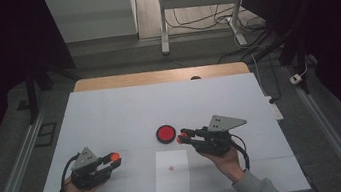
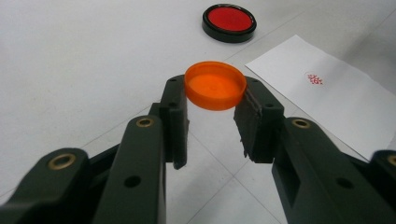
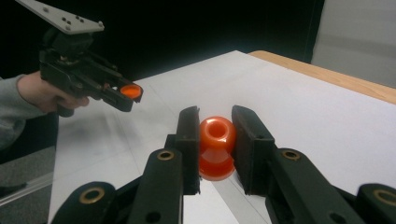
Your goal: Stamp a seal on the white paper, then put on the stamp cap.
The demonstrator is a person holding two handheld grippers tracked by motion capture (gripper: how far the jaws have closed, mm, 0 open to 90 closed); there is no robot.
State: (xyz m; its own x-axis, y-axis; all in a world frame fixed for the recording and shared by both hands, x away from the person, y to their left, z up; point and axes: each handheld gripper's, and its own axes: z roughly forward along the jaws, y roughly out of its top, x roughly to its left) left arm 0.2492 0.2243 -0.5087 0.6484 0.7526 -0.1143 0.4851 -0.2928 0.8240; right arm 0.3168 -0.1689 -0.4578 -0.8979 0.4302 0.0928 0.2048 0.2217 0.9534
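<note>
Right, white table (image 1: 110,114), paper (image 1: 172,173) near its front edge, red pad (image 1: 165,133) just beyond. Left gripper (image 2: 212,109) pinches an orange cap (image 2: 215,85); right gripper (image 3: 215,135) clamps an orange stamp (image 3: 216,147), both held above the table.

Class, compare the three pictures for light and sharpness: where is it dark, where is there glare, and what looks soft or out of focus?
High view: dim, black at both sides, table evenly lit. Left gripper view: bright, orange cap sharp, nearest jaw parts soft. Right gripper view: black backdrop, glossy highlights on the orange stamp, left gripper slightly soft.
</note>
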